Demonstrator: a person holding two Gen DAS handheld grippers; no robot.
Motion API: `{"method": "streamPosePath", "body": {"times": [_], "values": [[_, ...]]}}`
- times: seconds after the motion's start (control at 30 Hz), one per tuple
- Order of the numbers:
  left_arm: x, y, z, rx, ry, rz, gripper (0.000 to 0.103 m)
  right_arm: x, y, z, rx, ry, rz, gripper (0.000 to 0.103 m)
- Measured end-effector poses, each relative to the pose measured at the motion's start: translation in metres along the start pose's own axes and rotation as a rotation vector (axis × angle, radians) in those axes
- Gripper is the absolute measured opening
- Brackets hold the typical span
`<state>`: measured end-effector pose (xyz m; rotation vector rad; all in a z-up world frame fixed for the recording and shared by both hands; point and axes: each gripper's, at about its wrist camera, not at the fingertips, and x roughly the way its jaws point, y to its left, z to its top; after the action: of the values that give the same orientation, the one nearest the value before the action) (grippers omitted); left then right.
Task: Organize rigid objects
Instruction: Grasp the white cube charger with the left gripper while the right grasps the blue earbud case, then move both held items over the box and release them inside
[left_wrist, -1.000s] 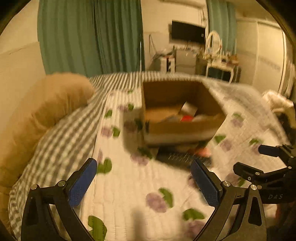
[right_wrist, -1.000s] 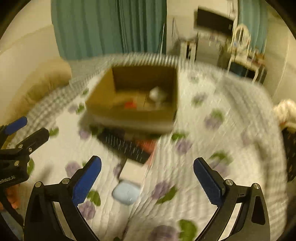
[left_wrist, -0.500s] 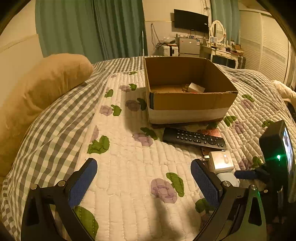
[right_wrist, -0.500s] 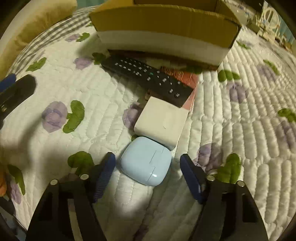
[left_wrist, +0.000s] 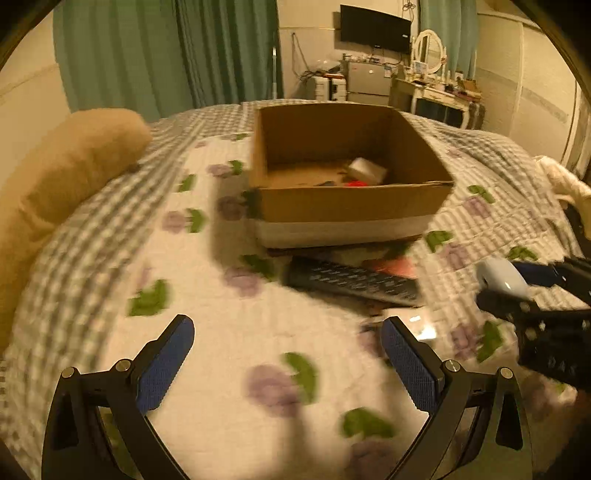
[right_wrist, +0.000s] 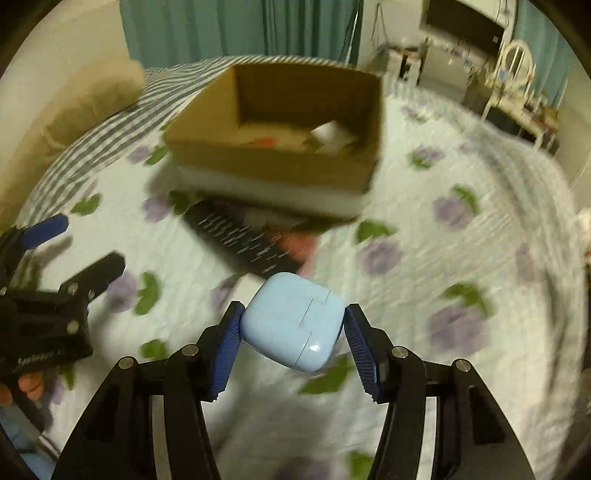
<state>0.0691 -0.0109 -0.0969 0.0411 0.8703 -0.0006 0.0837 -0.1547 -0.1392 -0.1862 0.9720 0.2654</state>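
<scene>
My right gripper (right_wrist: 293, 332) is shut on a light blue earbud case (right_wrist: 291, 325) and holds it above the quilt; the case also shows in the left wrist view (left_wrist: 500, 278). An open cardboard box (right_wrist: 273, 162) with a few small items inside sits ahead on the bed, also in the left wrist view (left_wrist: 347, 206). A black remote (left_wrist: 354, 284) lies in front of the box beside a reddish card (left_wrist: 393, 266). My left gripper (left_wrist: 286, 362) is open and empty above the quilt, and shows at the left of the right wrist view (right_wrist: 55, 258).
A tan pillow (left_wrist: 62, 177) lies at the left on the checked bedspread. Green curtains (left_wrist: 166, 55), a TV and a dressing table (left_wrist: 439, 92) stand behind the bed. The flowered quilt (left_wrist: 240, 350) spreads around the box.
My right gripper closed on the blue earbud case and lifted it off the quilt, away from the white box beside it. The left gripper rose and shifted slightly.
</scene>
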Motion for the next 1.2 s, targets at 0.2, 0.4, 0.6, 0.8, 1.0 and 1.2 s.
{"method": "streamPosePath", "body": {"times": [0.2, 0.4, 0.6, 0.8, 1.0, 1.2], "values": [[0.035, -0.050, -0.008, 0.044, 0.046, -0.030, 0.103, 0.017, -0.028, -0.004, 0.033, 0.014, -0.034, 0.055], [0.067, -0.072, -0.022, 0.042, 0.124, -0.079, 0.101, 0.024, -0.038, -0.012, 0.059, 0.019, -0.008, 0.055], [0.084, -0.084, -0.024, 0.050, 0.185, -0.131, 0.079, 0.024, -0.043, -0.015, 0.100, 0.006, 0.015, 0.055], [0.083, -0.089, -0.027, 0.084, 0.204, -0.169, 0.052, 0.025, -0.043, -0.015, 0.100, 0.011, 0.004, 0.055], [0.049, -0.076, -0.020, 0.073, 0.122, -0.169, 0.050, 0.019, -0.041, -0.014, 0.087, -0.010, -0.010, 0.055], [-0.002, -0.053, 0.012, 0.107, 0.001, -0.141, 0.050, -0.007, -0.035, 0.000, 0.053, -0.058, -0.018, 0.055]]}}
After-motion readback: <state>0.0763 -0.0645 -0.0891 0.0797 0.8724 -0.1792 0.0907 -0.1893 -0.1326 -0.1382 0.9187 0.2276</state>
